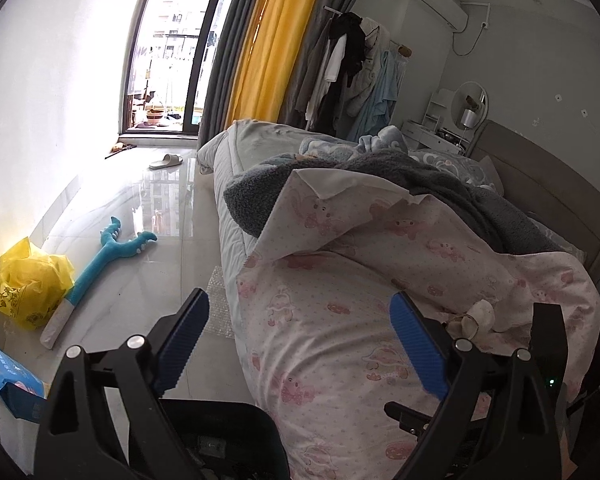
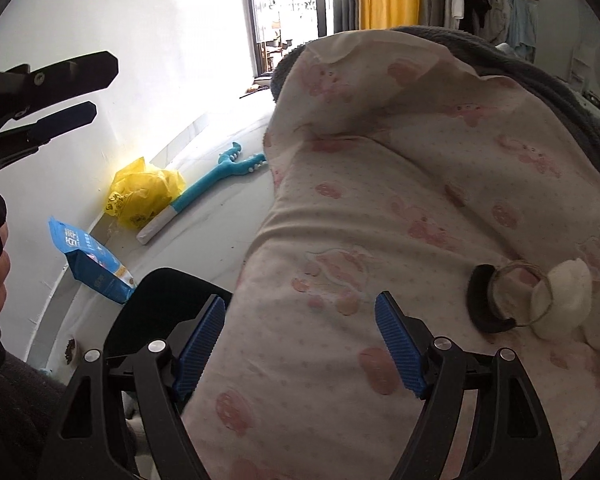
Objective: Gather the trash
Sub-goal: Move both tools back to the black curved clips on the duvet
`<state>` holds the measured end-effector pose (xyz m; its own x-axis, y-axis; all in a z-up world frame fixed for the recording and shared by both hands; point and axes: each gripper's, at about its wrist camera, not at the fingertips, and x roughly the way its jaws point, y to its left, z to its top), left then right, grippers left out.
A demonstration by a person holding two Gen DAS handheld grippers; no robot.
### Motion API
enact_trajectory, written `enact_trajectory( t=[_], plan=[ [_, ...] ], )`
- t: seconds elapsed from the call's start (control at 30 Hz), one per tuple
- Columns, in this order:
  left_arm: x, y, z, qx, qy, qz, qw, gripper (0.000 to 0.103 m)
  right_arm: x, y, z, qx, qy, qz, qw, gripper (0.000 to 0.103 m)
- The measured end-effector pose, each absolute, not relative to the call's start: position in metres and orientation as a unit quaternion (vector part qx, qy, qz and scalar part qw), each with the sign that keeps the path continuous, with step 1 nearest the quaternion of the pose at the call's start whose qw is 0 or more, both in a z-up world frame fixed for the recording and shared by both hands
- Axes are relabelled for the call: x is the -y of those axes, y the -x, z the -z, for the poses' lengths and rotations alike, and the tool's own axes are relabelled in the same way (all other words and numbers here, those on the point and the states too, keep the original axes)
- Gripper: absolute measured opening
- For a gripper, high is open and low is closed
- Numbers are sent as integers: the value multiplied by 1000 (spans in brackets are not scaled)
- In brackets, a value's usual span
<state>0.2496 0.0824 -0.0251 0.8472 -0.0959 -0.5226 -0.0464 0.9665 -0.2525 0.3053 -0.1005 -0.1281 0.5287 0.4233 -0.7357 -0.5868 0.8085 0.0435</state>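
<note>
Grippers both spread, nothing between pads: left gripper [image 1: 300, 344] and right gripper [image 2: 300, 344] over pink quilt [image 2: 380, 220] on bed. Crumpled white tissue [image 2: 562, 292] lies on quilt near its right edge, touching twine ring [image 2: 520, 296]. Yellow bag [image 2: 140, 196] on floor [image 1: 172, 208] against wall.

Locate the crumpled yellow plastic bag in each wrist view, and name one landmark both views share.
Left wrist view: crumpled yellow plastic bag at far left, on the floor against the white wall.
Right wrist view: left of centre, against the same wall.
Shared landmark: the teal forked plush toy lying beside it.
</note>
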Motion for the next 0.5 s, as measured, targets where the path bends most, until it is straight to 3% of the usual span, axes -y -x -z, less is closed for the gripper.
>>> enact_trajectory(
  t=[0.5],
  plan=[
    [-23, -274, 41, -298, 103, 47, 948, 94, 184, -312, 134, -397, 75, -241, 882, 78]
  ],
)
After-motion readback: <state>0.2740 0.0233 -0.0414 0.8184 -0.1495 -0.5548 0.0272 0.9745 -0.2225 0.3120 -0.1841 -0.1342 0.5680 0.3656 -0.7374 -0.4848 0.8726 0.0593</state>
